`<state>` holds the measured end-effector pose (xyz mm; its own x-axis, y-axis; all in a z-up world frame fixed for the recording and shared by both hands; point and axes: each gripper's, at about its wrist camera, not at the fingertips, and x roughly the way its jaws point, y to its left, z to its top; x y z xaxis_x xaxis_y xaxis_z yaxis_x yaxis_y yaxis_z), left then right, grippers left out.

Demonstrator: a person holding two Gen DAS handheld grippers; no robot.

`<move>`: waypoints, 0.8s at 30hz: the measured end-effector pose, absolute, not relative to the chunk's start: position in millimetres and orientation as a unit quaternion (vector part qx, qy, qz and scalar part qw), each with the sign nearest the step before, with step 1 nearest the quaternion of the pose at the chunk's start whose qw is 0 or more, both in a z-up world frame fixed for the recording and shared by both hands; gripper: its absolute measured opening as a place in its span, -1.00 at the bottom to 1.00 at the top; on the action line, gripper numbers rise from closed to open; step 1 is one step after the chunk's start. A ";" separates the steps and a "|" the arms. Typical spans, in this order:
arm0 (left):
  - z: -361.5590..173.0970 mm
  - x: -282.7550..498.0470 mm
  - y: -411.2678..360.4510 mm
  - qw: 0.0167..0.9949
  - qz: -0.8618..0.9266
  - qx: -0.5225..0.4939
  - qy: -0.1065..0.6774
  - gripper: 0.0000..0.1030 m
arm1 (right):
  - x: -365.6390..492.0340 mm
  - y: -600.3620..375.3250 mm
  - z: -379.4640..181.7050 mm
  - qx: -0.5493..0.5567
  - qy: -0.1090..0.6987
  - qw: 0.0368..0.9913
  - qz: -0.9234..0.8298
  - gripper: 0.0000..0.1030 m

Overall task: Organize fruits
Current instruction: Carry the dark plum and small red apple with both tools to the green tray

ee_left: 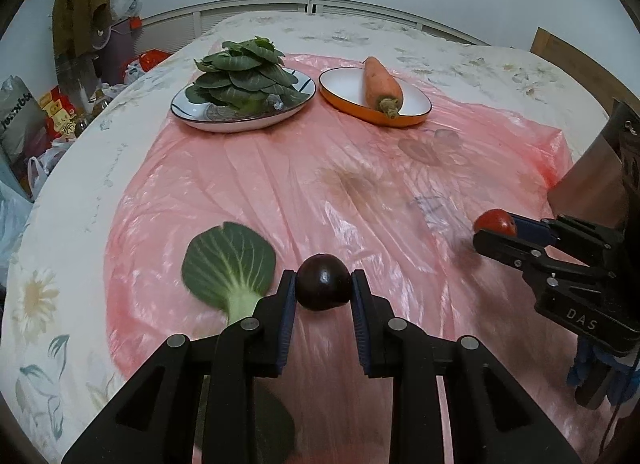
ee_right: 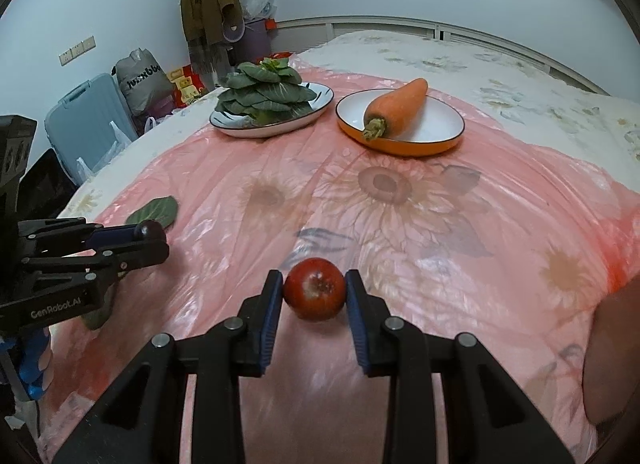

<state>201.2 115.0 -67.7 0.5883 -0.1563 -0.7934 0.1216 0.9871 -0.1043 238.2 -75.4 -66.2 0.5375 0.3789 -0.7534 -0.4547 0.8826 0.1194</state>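
My left gripper (ee_left: 323, 283) is shut on a dark purple round fruit (ee_left: 323, 281), held above the pink plastic sheet; it also shows in the right wrist view (ee_right: 150, 229). My right gripper (ee_right: 315, 293) is shut on a red round fruit (ee_right: 315, 293), which also shows in the left wrist view (ee_left: 495, 221). A carrot (ee_right: 396, 106) lies in an orange-rimmed white dish (ee_right: 436, 132) at the far side. A white plate (ee_right: 308, 114) beside it holds a pile of green leaves (ee_right: 264, 92).
One loose green leaf (ee_left: 228, 260) lies on the pink sheet (ee_left: 340, 184) just left of my left gripper. The sheet covers a flowered bedspread (ee_left: 480, 60). Bags, a suitcase (ee_right: 84, 120) and hanging clothes stand beyond the bed's left edge.
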 end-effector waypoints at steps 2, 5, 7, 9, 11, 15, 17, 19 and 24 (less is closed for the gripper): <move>-62.5 193.4 116.2 0.892 -0.076 -0.020 0.446 -0.56 | 228.3 -79.6 -61.6 -0.040 0.418 0.876 0.237 0.01; -54.4 183.2 117.0 0.894 -0.073 -0.020 0.442 -0.56 | 211.7 -86.2 -54.7 -0.036 0.418 0.877 0.234 0.01; -48.2 172.2 115.3 0.895 -0.071 -0.019 0.440 -0.56 | 199.0 -92.0 -50.9 -0.030 0.419 0.877 0.232 0.01; -43.1 161.2 111.4 0.895 -0.072 -0.015 0.440 -0.56 | 183.9 -99.4 -47.8 -0.028 0.419 0.878 0.229 0.01; -39.9 151.5 106.7 0.895 -0.072 -0.011 0.440 -0.56 | 170.4 -106.9 -47.0 -0.023 0.422 0.878 0.224 0.01; -32.0 130.2 93.1 0.895 -0.077 -0.008 0.440 -0.56 | 138.2 -128.7 -47.8 -0.014 0.430 0.878 0.211 0.01; -27.7 119.5 84.1 0.894 -0.082 -0.009 0.440 -0.56 | 124.4 -139.6 -48.0 -0.010 0.433 0.878 0.205 0.01; -23.4 108.2 72.2 0.894 -0.088 -0.007 0.439 -0.56 | 110.2 -152.4 -46.9 -0.006 0.434 0.879 0.197 0.01; -14.5 82.2 35.9 0.892 -0.112 0.003 0.437 -0.56 | 78.7 -188.6 -42.8 0.008 0.433 0.884 0.175 0.01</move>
